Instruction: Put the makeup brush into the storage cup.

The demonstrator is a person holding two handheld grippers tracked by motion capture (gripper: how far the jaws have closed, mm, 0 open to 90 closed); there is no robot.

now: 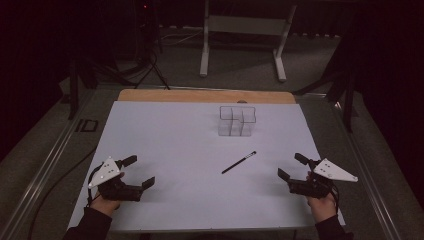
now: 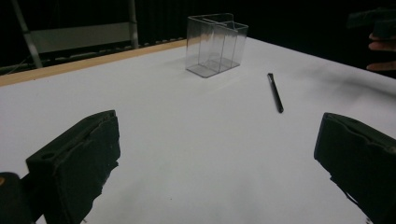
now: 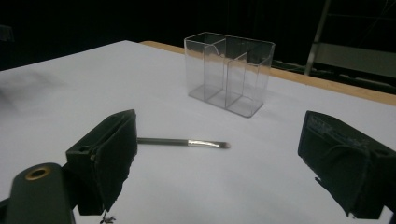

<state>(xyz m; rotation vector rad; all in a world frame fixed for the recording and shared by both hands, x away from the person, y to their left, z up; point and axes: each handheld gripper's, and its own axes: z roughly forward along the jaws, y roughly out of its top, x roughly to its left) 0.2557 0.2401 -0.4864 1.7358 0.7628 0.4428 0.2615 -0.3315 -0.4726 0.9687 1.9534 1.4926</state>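
Observation:
A thin black makeup brush (image 1: 239,162) lies flat on the white table, its silver ferrule and tip (image 3: 208,143) pointing toward the far right. Behind it stands a clear plastic organizer (image 1: 237,120) with several upright compartments, holding nothing (image 3: 229,73). My left gripper (image 1: 137,172) rests open near the front left, well away from the brush (image 2: 275,92). At the front right my right gripper (image 1: 292,167) is open too, its jaws spread wide with the brush lying just beyond them.
The white table cover (image 1: 165,145) ends at a bare wooden strip (image 1: 205,95) along the far edge. Beyond it stands a metal table frame (image 1: 242,30) on dark floor. A person's hand (image 2: 380,46) with the other gripper is at the left gripper view's right edge.

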